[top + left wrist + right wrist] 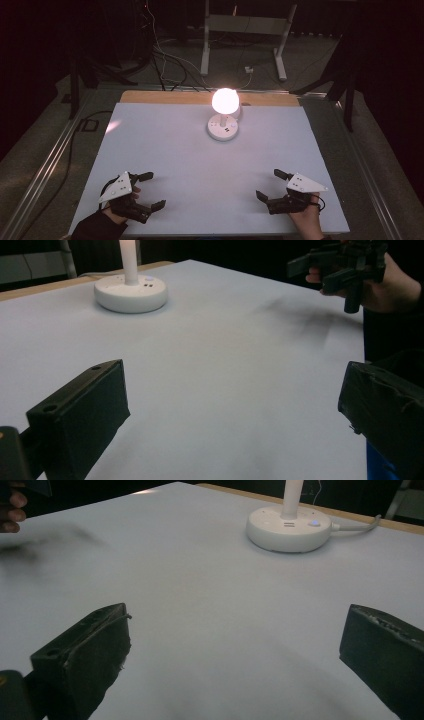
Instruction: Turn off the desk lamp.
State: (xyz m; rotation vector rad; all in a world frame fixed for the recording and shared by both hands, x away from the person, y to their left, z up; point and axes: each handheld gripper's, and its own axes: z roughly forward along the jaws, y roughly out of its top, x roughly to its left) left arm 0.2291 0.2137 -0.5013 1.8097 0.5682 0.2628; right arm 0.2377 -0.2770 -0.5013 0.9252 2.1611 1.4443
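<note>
the high view looks forward and down from above the person's side onto the whole white worktop (200, 165). each gripper view sits low, close over the worktop, looking along its own jaws toward the far edge. all three share the lit lamp (223, 115); the left gripper view also catches the right tool (345, 270).
</note>
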